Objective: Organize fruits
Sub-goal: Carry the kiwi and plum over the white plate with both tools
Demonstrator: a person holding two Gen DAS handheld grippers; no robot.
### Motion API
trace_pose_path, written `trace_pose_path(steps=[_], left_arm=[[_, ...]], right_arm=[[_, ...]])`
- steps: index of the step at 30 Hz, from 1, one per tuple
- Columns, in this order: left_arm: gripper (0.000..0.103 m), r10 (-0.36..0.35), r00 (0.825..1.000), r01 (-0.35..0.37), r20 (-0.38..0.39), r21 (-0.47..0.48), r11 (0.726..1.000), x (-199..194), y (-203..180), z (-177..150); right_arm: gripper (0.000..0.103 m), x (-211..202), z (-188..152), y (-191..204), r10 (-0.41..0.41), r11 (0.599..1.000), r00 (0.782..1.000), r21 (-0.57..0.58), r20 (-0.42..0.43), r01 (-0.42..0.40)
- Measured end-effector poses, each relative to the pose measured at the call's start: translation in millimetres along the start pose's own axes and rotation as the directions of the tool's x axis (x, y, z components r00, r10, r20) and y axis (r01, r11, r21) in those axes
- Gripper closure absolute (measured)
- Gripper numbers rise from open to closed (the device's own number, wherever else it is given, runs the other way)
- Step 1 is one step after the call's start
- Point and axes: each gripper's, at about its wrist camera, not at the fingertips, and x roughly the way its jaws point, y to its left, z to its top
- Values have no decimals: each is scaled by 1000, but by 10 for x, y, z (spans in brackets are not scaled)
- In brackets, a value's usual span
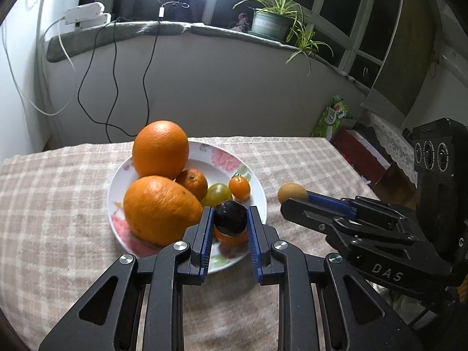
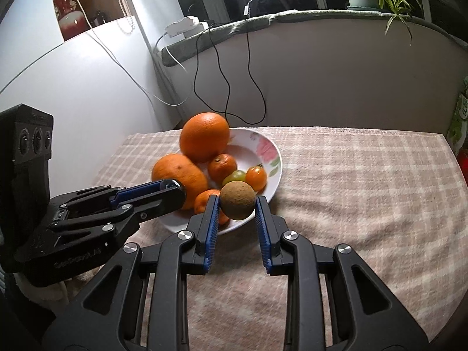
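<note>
A floral white plate (image 1: 257,187) (image 2: 275,158) on the checked tablecloth holds two big oranges (image 1: 160,149) (image 2: 204,136), a small mandarin (image 1: 193,183), a green tomato (image 1: 218,194), an orange cherry tomato (image 1: 239,187) and another small orange fruit (image 1: 231,238). My left gripper (image 1: 230,219) is shut on a dark round fruit (image 1: 230,218), held over the plate's near rim. My right gripper (image 2: 237,204) is shut on a brown round fruit (image 2: 237,201) (image 1: 292,193), held just beside the plate's right rim.
The checked tablecloth (image 2: 365,181) covers the table. Behind it runs a grey ledge (image 1: 175,29) with hanging cables and a potted plant (image 1: 270,20). Green bags (image 1: 333,117) and a red box stand off the table's far right.
</note>
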Motion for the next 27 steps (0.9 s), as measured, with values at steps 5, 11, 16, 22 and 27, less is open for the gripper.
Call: trace_pose_path(steps=[5, 11, 16, 22, 27], left_arm=[[82, 7, 1000, -7, 2, 7, 1000, 74, -17, 67], [82, 14, 1000, -14, 2, 22, 1000, 162, -51, 140], [82, 25, 1000, -25, 9, 28, 999, 215, -60, 213], [82, 32, 999, -32, 10, 36, 999, 275, -69, 262], [82, 37, 999, -37, 9, 33, 999, 311, -65, 263]], right_arm=[[77, 106, 44, -88, -6, 1000, 1000, 7, -7, 6], [77, 179, 89, -157, -13, 1000, 1000, 12, -6, 13], [77, 230, 114, -198, -16, 1000, 1000, 17, -5, 16], [77, 304, 123, -234, -25, 999, 1000, 19, -8, 25], [77, 348, 117, -251, -25, 999, 1000, 25, -12, 25]])
